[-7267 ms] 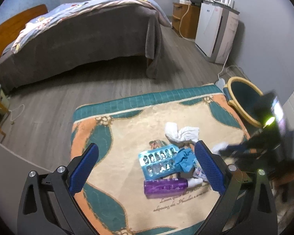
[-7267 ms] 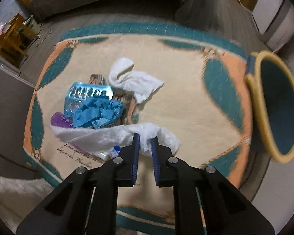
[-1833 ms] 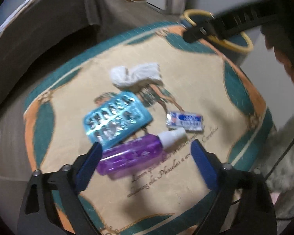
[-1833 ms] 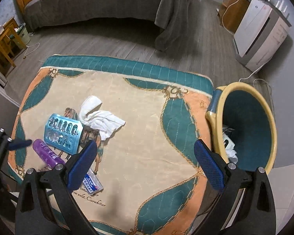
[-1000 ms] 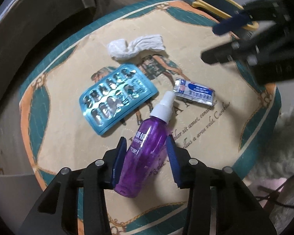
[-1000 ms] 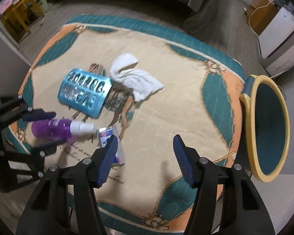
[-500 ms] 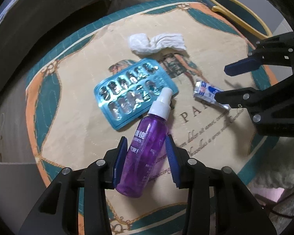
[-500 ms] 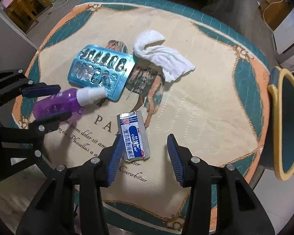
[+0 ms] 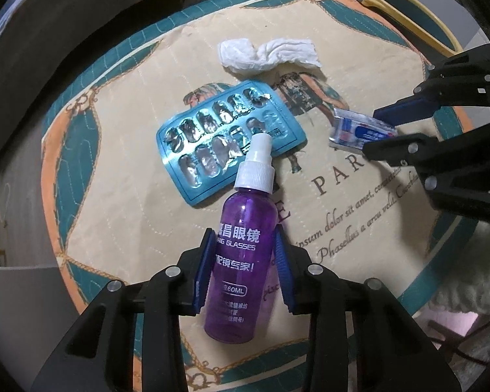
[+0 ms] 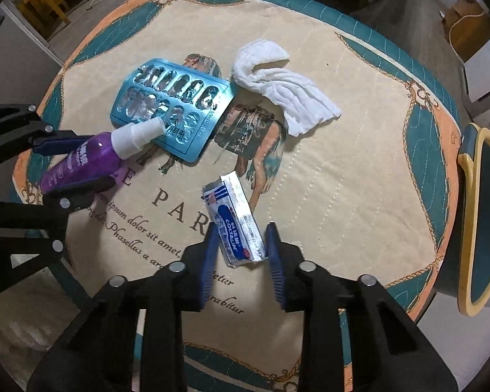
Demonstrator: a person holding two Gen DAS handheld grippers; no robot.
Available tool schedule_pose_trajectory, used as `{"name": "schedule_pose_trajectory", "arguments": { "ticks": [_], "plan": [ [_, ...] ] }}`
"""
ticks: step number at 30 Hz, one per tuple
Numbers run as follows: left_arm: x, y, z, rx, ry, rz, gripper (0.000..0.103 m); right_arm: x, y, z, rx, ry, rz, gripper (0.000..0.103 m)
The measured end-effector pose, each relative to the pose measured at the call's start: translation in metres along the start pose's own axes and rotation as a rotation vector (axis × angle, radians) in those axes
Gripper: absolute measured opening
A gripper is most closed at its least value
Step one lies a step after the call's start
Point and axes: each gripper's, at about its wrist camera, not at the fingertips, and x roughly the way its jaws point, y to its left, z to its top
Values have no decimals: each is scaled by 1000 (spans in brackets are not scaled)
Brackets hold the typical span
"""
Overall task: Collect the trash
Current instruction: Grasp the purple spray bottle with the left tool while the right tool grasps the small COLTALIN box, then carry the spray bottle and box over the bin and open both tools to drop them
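Note:
A purple spray bottle (image 9: 241, 222) with a white cap lies on the patterned rug (image 9: 121, 196). My left gripper (image 9: 244, 248) points down at it, its jaws closing, and both blue pads press the bottle's sides. To the right, a blue-and-white packet (image 10: 232, 215) lies flat on the rug. My right gripper (image 10: 241, 245) stands over its near end with jaws closing, the pads touching its two long edges. From the left wrist view, the same packet (image 9: 352, 127) shows between the right gripper's (image 9: 380, 132) fingers.
A teal blister pack (image 10: 170, 107) lies under the bottle's cap, and a crumpled white tissue (image 10: 277, 81) lies beyond it. A yellow-rimmed teal bin (image 10: 465, 228) stands off the rug's right edge. A bed and wooden furniture stand further away.
The right gripper has come down over the packet and narrowed its jaws onto it. The left gripper's pads have closed a little tighter on the bottle.

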Motion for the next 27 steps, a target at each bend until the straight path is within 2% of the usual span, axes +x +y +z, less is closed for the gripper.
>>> {"name": "schedule_pose_trajectory", "arguments": {
  "ticks": [5,7,11,17,21,27],
  "plan": [
    [-15,2,1,-25,-66,-31,36,-16,-12,2,41,-32,19,22],
    [-27,6,11,-45,-101,-51,36,-24,-14,4,53,-53,15,21],
    [-48,10,21,-75,-188,-72,36,-49,-32,9,128,-136,30,21],
    [-71,2,31,-104,-273,-90,36,-78,-67,12,219,-233,32,21],
    [-75,-4,37,-106,-299,-100,36,-95,-85,13,253,-286,18,21],
    [-78,-11,42,-105,-318,-105,34,-104,-101,8,276,-313,8,21]
  ]
}}
